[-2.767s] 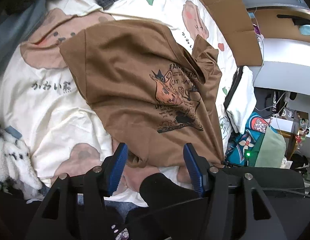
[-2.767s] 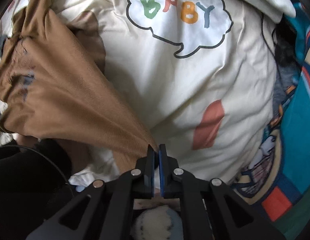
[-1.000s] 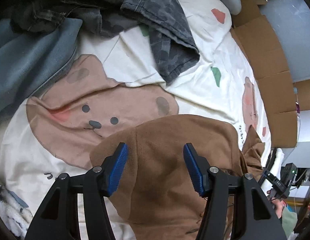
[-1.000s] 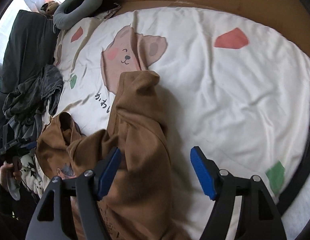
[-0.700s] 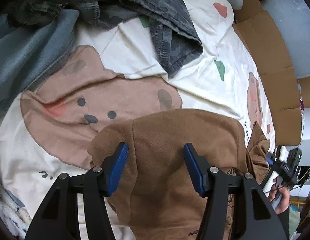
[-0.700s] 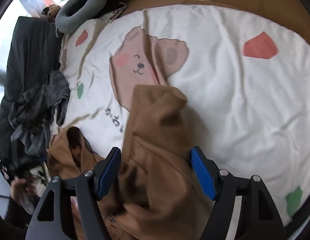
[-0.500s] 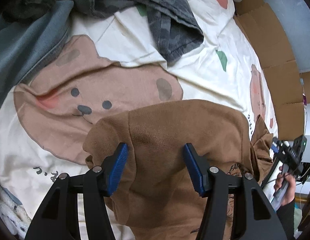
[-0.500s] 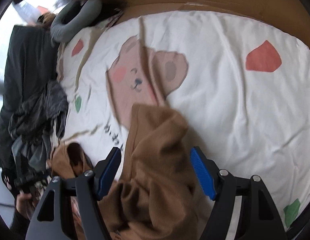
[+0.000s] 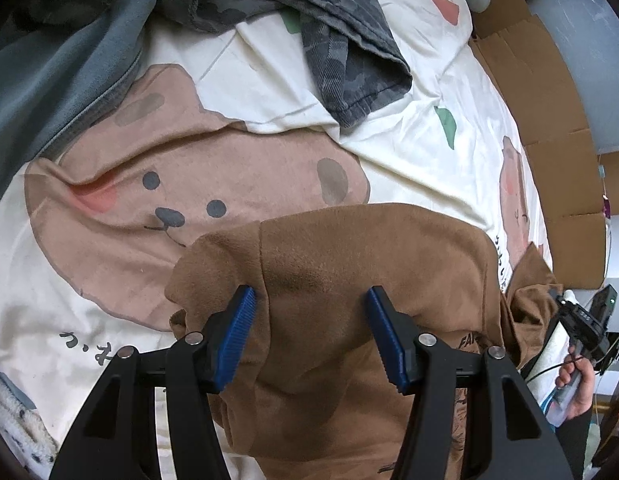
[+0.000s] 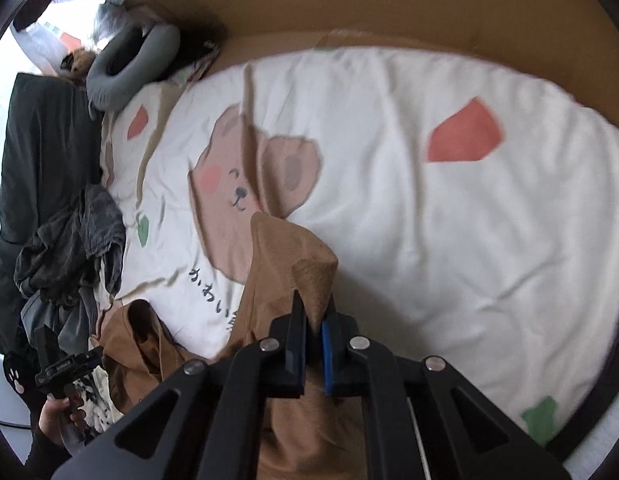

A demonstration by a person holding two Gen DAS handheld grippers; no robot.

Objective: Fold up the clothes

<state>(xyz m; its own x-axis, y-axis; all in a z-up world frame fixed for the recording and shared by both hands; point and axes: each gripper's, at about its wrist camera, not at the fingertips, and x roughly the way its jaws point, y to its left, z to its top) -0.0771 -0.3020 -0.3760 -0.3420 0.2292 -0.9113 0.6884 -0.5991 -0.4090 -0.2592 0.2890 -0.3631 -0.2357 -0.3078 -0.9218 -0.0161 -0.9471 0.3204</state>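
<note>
Now the brown tee [image 9: 349,280] lies rumpled on the bed [image 9: 409,152], print side up, and the right claw [image 10: 314,344], spread wide over it half a second ago, has clenched on a raised corner of the cloth. Meanwhile the left claw [image 9: 309,332] stays released, straddling the tee's near edge without gripping. To my eye, that pinch gives the right side a hold for drawing the corner across into a fold.
</note>
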